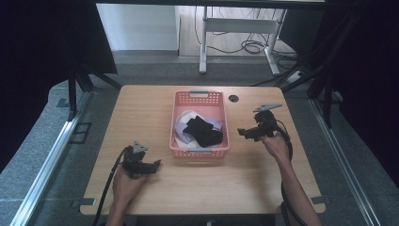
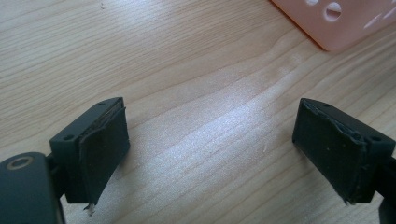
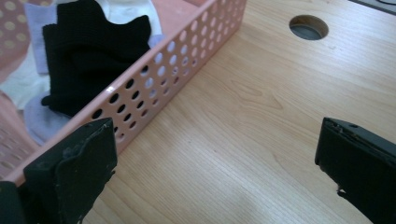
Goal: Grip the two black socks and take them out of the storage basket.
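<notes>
- High view: a pink perforated basket (image 1: 199, 149) stands mid-table on the wooden table (image 1: 141, 113), with a black cloth (image 1: 202, 131) lying on top of white and lilac pieces (image 1: 184, 127); the left gripper (image 1: 155, 165) sits near the table's front left, well apart from the basket, and the right gripper (image 1: 242, 133) is held just beside the basket's right wall; neither carries anything, so I judge the work to be at its start, with the cloth not yet taken.
- Left gripper view: the left gripper (image 2: 210, 149) has its jaws spread wide over bare wood, nothing between them; a corner of the basket (image 2: 336, 28) shows at the upper right, apart from the jaws; this hand looks idle and would have to travel toward the basket before it could help.
- Right gripper view: the right gripper (image 3: 215, 163) is likewise released, jaws wide and empty; its near jaw is close to the basket's wall (image 3: 177, 70), whether touching I cannot tell; the black cloth (image 3: 88, 51) lies inside, beyond the rim; a round cable hole (image 3: 308, 27) sits further off; the next move, as I judge it, calls for lifting over the rim, lowering onto the black cloth, and closing on a fold without snagging the wall.
</notes>
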Demonstrator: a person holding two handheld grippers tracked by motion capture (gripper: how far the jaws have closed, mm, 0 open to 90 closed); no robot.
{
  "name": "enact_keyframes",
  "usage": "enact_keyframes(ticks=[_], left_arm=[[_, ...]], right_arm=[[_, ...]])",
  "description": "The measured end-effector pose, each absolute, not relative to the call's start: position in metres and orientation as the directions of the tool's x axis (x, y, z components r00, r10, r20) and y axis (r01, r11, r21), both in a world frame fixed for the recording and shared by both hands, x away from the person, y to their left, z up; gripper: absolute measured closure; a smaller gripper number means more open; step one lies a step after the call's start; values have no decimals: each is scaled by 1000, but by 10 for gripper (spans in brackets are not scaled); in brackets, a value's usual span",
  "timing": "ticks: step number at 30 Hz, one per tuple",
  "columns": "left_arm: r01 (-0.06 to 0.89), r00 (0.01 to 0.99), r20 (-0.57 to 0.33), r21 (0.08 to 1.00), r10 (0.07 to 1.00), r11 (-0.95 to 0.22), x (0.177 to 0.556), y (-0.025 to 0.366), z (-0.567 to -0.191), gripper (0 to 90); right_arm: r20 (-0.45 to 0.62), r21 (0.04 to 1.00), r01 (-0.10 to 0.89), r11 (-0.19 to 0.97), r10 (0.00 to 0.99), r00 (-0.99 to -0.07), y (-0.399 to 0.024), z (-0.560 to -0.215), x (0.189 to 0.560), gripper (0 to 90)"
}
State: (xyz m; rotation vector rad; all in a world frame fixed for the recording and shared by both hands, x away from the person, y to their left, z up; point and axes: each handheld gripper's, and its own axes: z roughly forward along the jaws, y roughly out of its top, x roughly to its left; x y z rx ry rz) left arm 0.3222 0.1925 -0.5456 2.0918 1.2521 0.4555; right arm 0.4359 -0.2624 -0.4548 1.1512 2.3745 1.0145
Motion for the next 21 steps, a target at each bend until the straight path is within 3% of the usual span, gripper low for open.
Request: enact_keyframes(ticks=[21], left_arm=[[649, 484, -33, 684, 875, -334, 322, 192, -546, 105]], right_arm=[[24, 724, 505, 470, 714, -700, -216, -430, 444, 0]])
